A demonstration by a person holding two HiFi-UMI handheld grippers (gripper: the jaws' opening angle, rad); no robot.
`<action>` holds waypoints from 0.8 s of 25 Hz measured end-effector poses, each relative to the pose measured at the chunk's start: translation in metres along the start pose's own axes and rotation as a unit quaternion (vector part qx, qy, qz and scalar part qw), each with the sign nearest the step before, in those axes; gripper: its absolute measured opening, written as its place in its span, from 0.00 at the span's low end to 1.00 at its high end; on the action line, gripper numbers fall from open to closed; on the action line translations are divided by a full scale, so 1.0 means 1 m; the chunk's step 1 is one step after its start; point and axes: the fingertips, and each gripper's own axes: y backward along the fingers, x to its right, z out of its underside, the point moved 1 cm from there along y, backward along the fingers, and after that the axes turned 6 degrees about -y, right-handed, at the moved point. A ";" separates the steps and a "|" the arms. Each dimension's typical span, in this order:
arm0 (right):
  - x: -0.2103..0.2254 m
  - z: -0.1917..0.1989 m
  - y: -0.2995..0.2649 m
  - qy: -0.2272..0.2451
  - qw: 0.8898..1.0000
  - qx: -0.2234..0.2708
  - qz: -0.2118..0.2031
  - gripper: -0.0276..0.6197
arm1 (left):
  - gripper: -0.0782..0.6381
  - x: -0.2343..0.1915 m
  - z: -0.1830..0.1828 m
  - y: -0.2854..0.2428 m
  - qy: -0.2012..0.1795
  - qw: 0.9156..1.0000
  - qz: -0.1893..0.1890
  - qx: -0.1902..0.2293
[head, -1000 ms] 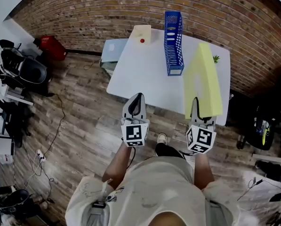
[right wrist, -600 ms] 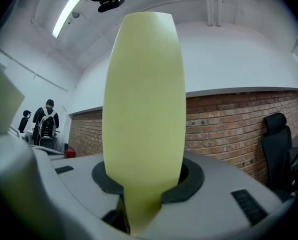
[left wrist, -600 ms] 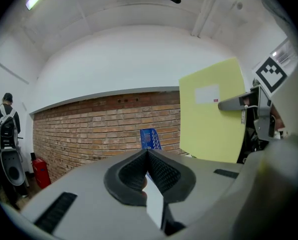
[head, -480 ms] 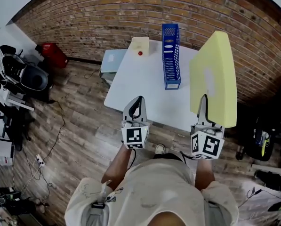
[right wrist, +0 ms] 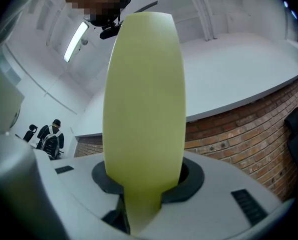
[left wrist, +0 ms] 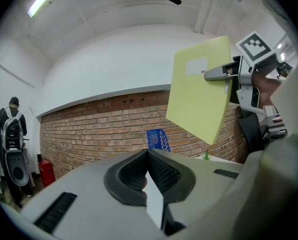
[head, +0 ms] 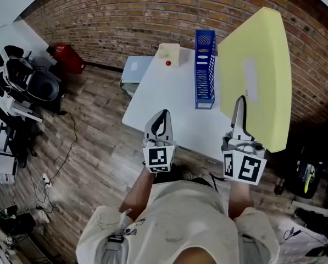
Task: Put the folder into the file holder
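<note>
Nearest, the left tongs (head: pixel 161 115) hang at the near edge of the white worktop (head: pixel 173 98); their pads are drawn together with nothing between them. To the right, the right tongs (head: pixel 240 100) clamp the near edge of the yellow folder (head: pixel 260 65), one pad pressed on either face. The folder is up in the air and tilted, above the right part of the worktop, with a pale label on its broad face. It is outside the blue file holder (head: pixel 205 65), which stands on the worktop just left of the folder, its long side running near to far. Further left, at the far corner, sits what may be a small cream box (head: pixel 168 53) with a red dot; beyond rises a brick wall (head: pixel 125 15).
</note>
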 end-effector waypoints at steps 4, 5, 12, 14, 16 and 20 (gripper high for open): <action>-0.012 0.002 -0.016 -0.006 1.000 0.009 -0.012 0.29 | 0.12 -0.008 0.007 -0.003 0.001 1.000 -0.006 -0.005; -0.014 0.003 -0.020 -0.007 1.000 0.010 -0.013 0.29 | 0.12 -0.010 0.009 -0.004 0.001 1.000 -0.007 -0.006; -0.025 0.016 -0.043 -0.004 1.000 0.007 -0.013 0.29 | 0.12 -0.024 0.018 -0.023 0.007 1.000 -0.002 -0.007; -0.026 0.022 -0.052 -0.003 1.000 0.003 -0.012 0.29 | 0.12 -0.027 0.019 -0.031 0.010 1.000 0.001 -0.008; -0.027 0.028 -0.058 -0.003 1.000 -0.003 -0.012 0.29 | 0.12 -0.029 0.021 -0.038 0.012 1.000 0.003 -0.009; -0.028 0.041 -0.069 0.002 1.000 -0.014 -0.012 0.29 | 0.12 -0.032 0.023 -0.051 0.012 1.000 0.007 -0.010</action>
